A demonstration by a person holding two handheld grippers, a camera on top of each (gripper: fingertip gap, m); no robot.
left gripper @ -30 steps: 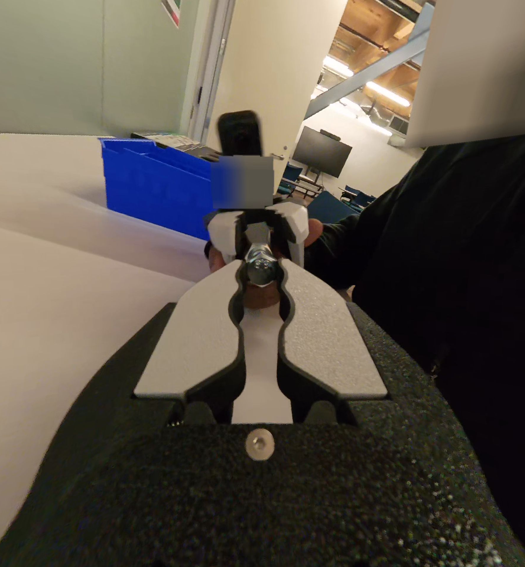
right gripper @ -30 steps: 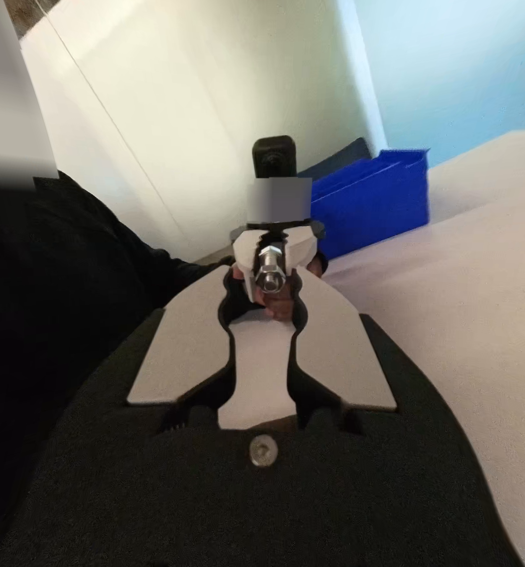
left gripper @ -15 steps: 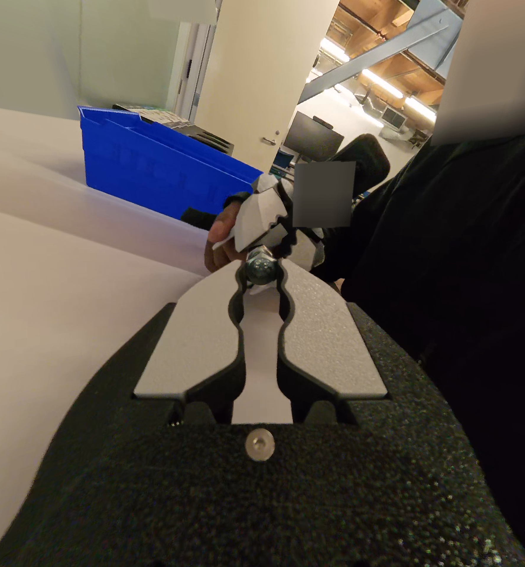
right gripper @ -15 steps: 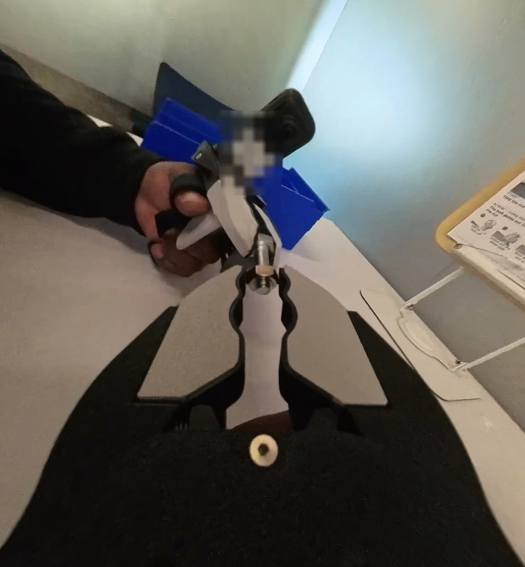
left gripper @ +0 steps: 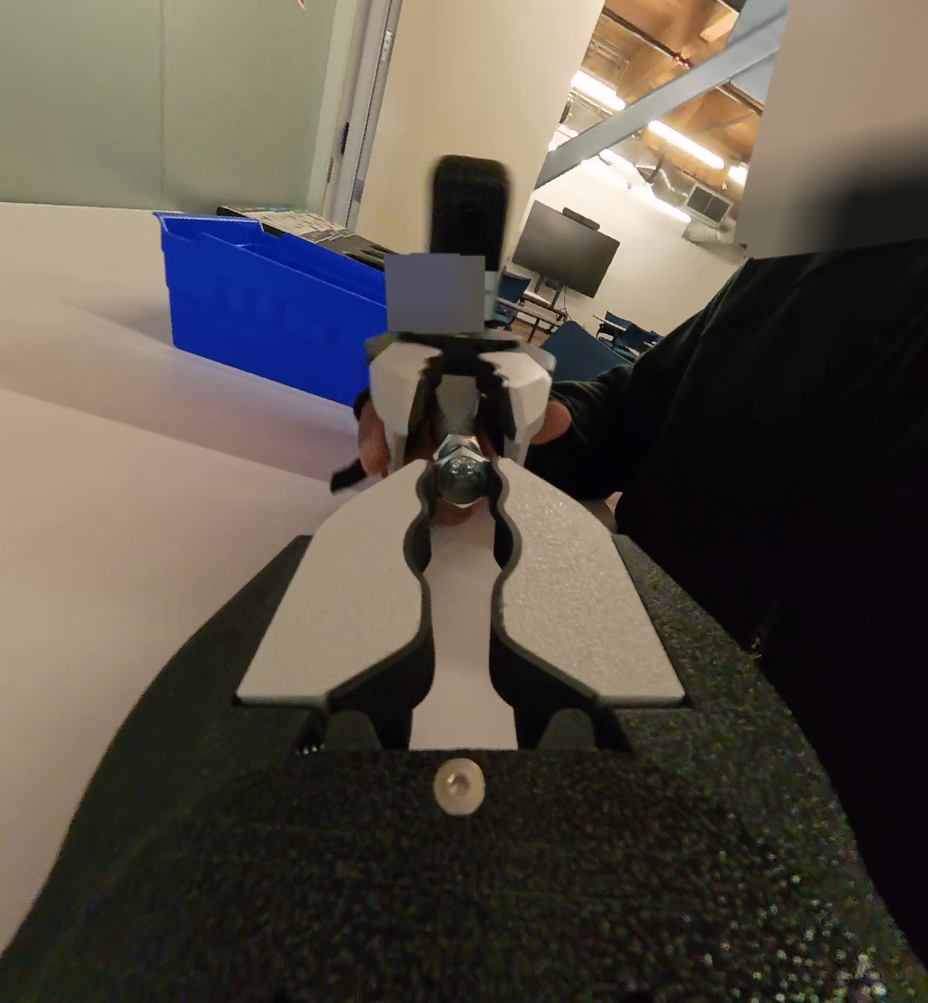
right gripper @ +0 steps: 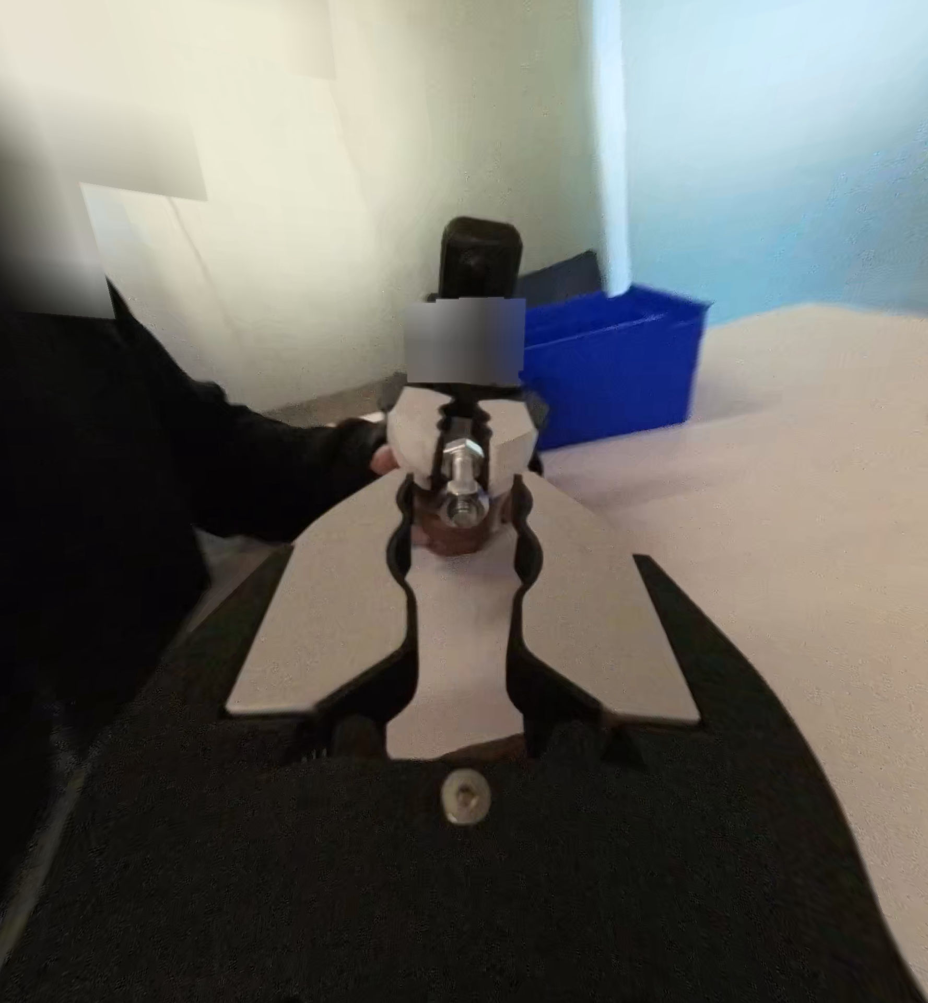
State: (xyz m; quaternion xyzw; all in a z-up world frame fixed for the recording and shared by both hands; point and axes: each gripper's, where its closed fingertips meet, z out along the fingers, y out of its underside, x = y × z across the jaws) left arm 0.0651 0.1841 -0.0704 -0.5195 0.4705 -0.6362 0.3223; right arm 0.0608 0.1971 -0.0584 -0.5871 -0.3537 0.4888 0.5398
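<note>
The left gripper (left gripper: 460, 480) is clenching the head of a silver bolt (left gripper: 460, 482), its two pads pressing on either side of the hexagonal head. The bolt is pointing straight away from this gripper toward the other one, held up in the air above the pale surface (left gripper: 98, 488).

The right gripper (right gripper: 464, 513) is facing the left one head-on, its jaws standing released, wider than the silver nut (right gripper: 464, 510) that is sitting on the threaded end of the bolt. The nut is lying between the right fingertips with a gap showing on each side, so the pads are not pressing on it. Further down the shaft, the bolt's head is showing between the left gripper's pale fingers (right gripper: 415, 450).

A hand (left gripper: 554, 429) in a black sleeve (left gripper: 776, 407) is gripping the right gripper from behind, and another hand (right gripper: 383, 461) is doing the same with the left gripper. A black camera (left gripper: 469, 206) is standing on top of the right gripper.

Beyond them, a blue bin (left gripper: 266, 304) is resting on the surface near its far edge. A dark screen (left gripper: 564, 255) is standing in the room behind.
</note>
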